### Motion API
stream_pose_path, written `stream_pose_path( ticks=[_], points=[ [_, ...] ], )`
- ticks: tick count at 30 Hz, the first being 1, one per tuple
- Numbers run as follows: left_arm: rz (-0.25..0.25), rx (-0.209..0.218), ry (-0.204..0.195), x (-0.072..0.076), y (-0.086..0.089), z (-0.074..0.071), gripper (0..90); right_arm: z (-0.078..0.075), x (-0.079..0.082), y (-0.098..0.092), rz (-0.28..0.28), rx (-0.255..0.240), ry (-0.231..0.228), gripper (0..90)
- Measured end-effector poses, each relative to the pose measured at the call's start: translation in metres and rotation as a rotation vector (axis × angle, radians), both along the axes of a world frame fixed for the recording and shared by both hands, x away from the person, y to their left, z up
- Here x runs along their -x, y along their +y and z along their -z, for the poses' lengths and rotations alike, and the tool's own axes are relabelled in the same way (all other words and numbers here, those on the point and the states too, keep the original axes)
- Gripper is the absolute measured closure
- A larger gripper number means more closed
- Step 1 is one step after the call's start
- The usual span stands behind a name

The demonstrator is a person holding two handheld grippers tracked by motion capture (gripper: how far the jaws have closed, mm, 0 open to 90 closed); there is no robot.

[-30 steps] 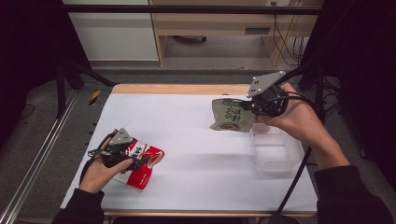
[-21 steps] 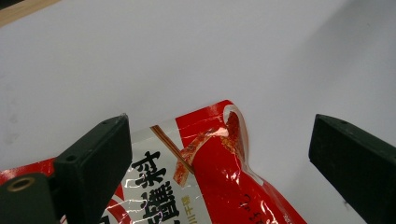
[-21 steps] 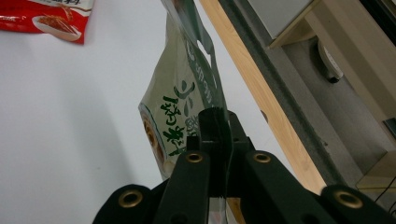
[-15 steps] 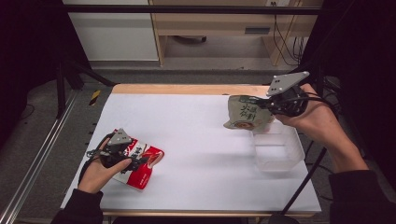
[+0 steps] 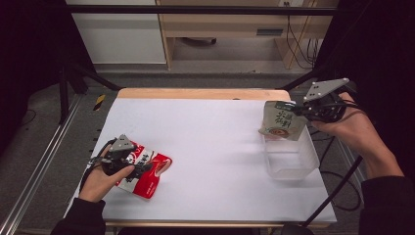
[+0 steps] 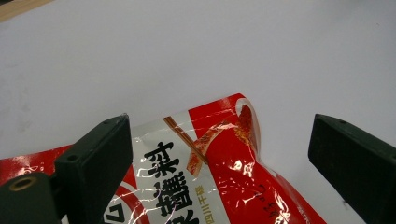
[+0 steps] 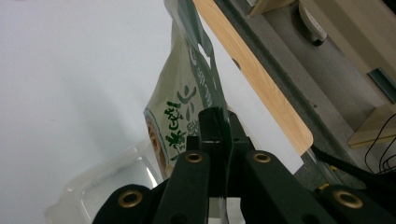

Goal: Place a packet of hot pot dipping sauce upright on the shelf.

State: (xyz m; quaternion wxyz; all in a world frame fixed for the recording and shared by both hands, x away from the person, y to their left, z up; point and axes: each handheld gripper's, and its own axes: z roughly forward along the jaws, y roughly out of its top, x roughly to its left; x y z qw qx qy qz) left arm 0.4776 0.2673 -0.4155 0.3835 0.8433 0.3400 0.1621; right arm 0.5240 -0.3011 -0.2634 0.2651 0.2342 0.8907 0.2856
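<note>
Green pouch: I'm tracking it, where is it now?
High view, right side: the green pouch hangs from the right gripper over the clear container.

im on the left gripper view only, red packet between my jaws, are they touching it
Observer: No. The left gripper stands open, its jaws well clear on either side of the red packet, which lies flat on the table.
Operator: whats the other hand doing
Observer: The right gripper is shut on the edge of a green pouch that hangs from it.
Operator: hanging over what
Observer: In the high view the green pouch hangs above the far end of a clear tub at the table's right side.
</note>
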Motion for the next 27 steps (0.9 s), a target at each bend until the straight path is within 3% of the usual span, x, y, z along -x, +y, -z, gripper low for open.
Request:
stream_pose_path(
  ticks=[8, 23, 27],
  points=[
    [-0.022, 0.013, -0.008, -0.002, 0.006, -0.002, 7.5, 0.013, -0.020, -0.019, 0.016, 0.006, 0.048, 90.0],
    [-0.047, 0.018, -0.004, 0.003, 0.013, -0.002, 7.4, 0.033, -0.039, -0.020, 0.005, 0.015, 0.104, 90.0],
    [-0.041, 0.015, 0.000, 0.003, 0.012, -0.002, 7.4, 0.041, -0.039, -0.020, 0.013, -0.012, 0.115, 90.0]
  ],
)
